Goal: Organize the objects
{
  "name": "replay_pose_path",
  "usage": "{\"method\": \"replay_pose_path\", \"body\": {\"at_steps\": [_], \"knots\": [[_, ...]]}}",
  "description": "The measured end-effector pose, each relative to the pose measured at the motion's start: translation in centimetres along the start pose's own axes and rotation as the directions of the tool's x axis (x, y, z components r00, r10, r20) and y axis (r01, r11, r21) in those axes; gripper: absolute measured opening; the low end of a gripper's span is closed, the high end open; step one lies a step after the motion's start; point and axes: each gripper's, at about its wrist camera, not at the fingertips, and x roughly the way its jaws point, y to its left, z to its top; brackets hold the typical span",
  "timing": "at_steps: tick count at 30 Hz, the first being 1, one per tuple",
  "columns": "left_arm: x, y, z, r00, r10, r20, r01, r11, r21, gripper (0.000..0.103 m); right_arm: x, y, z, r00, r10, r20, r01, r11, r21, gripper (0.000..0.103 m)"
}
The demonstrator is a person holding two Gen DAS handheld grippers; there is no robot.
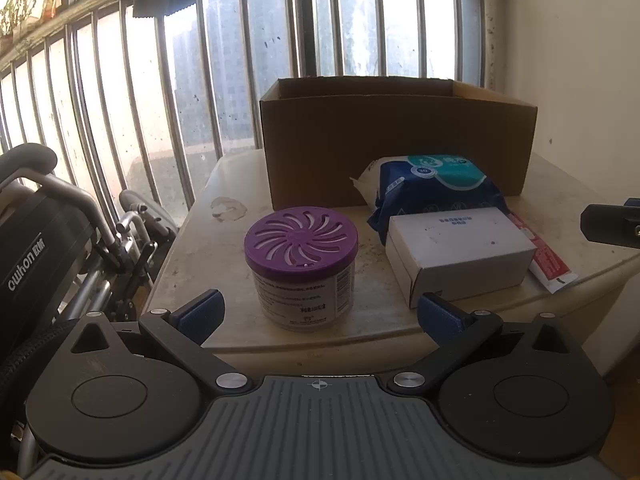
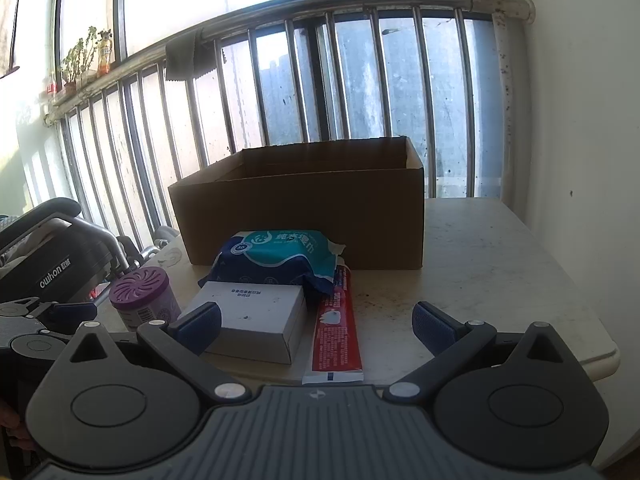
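Observation:
An open cardboard box stands at the back of the beige table. In front of it lie a blue and teal wipes pack, a white carton, a red toothpaste tube and a purple-lidded air freshener jar. My left gripper is open and empty, just short of the jar. My right gripper is open and empty, over the near end of the tube and carton.
A wheelchair stands left of the table. A barred window railing runs behind. A white wall is at the right. The right gripper's finger shows at the right edge of the left wrist view.

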Motion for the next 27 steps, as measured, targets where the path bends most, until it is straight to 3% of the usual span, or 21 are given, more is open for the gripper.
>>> {"method": "replay_pose_path", "body": {"at_steps": [27], "knots": [[-0.09, 0.55, 0.04, 1.000, -0.002, 0.004, 0.002, 1.000, -0.016, 0.103, 0.04, 0.17, -0.05, 1.000, 0.002, -0.003, -0.002, 1.000, 0.000, 0.103]]}}
